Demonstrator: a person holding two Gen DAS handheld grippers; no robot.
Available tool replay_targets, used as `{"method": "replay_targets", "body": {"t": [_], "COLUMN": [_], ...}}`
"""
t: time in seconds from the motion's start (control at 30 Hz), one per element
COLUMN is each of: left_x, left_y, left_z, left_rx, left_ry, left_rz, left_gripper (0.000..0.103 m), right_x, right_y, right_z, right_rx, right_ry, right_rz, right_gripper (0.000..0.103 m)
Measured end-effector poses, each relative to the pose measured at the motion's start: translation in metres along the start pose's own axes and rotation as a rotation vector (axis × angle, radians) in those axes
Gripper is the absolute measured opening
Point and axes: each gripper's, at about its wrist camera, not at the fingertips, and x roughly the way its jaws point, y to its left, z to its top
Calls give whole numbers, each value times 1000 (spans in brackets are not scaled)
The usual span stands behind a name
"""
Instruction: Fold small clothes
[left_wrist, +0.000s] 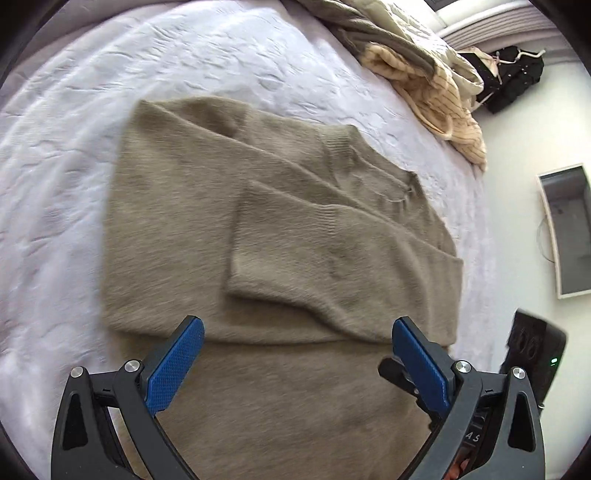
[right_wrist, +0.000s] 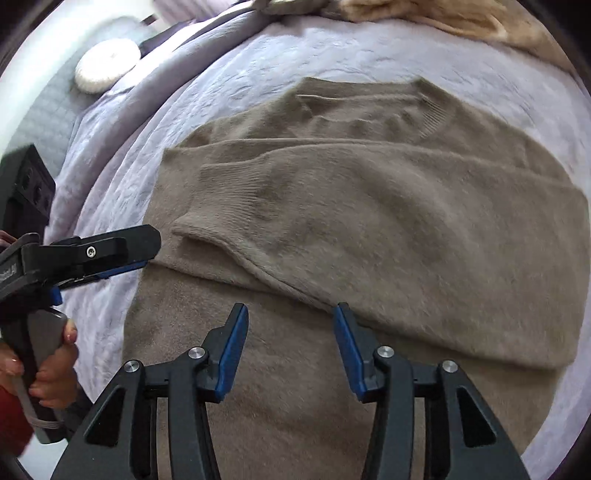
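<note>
**Taupe sweater on the bed, both grippers free above it**

Left wrist view. My left gripper (left_wrist: 297, 363) has its blue-padded fingers (left_wrist: 173, 369) spread wide, with nothing between them. Item one: the taupe sweater (left_wrist: 258, 221), lying flat on the pale lilac bed cover (left_wrist: 55, 184). It spreads ahead of the fingers and passes beneath them. Both sleeves are folded across the body: one sleeve cuff (left_wrist: 332, 218) lies ahead of the fingers, slightly toward the right one, and the neckline rib (left_wrist: 340, 144) sits further out beyond it. Item two: a heap of cream and grey clothes (left_wrist: 424, 74), well beyond the right finger at the far edge of the bed. Item three: a black garment (left_wrist: 517, 81) on the floor past that heap.

Right wrist view. My right gripper (right_wrist: 290, 350) shows its fingers (right_wrist: 234, 354) about half apart, clear of the cloth, gripping nothing. The same sweater fills the space ahead of and under them; the folded sleeve's lower edge (right_wrist: 266, 273) runs just beyond the fingertips. Off to the left of the left finger, the left gripper is seen side-on over the bed cover beside the sweater's edge, with my hand (right_wrist: 55, 369) on its handle. A round white cushion (right_wrist: 107, 64) lies far out past it.
</note>
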Motion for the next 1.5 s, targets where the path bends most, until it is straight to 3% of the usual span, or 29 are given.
{"method": "replay_targets", "body": {"t": [0.1, 0.27, 0.33, 0.4, 0.53, 0.63, 0.83, 0.97, 1.07, 1.3, 1.33, 1.43, 1.5], "left_x": [19, 33, 34, 37, 36, 19, 7, 29, 28, 6, 4, -4, -9], "left_y": [-2, 15, 18, 21, 14, 4, 5, 25, 32, 28, 29, 30, 28], "left_z": [15, 26, 29, 30, 32, 30, 21, 12, 8, 2, 1, -1, -2], "left_rx": [-61, -178, -199, -206, -178, -135, -78, -72, -99, -14, -9, 10, 30], "left_ry": [17, 42, 44, 49, 25, -17, -42, 2, -7, -29, -29, -37, -49], "left_rz": [-30, -53, -84, -111, -116, -126, -80, -3, -27, 124, 134, 187, 234], "left_gripper": [102, 71, 36, 12, 8, 8, 8, 8, 8, 9, 9, 9, 9], "right_x": [-21, -45, -51, -50, -46, -55, -74, -48, -39, -61, -67, -80, -82], "right_y": [-54, -136, -159, -176, -205, -212, -198, -202, -207, -202, -203, -211, -223], "right_z": [-14, -44, -54, -62, -67, -57, -31, -33, -41, -42, -44, -49, -54], "right_rx": [228, 578, 691, 800, 970, 940, 669, 636, 630, 560, 552, 575, 629], "right_ry": [-34, -132, -177, -231, -314, -319, -275, -185, -174, -150, -157, -197, -221], "right_rz": [75, 201, 243, 300, 400, 385, 270, 213, 220, 172, 169, 155, 171], "right_gripper": [52, 52, 52, 52, 51, 8, 8, 8, 7, 15, 20, 51, 51]}}
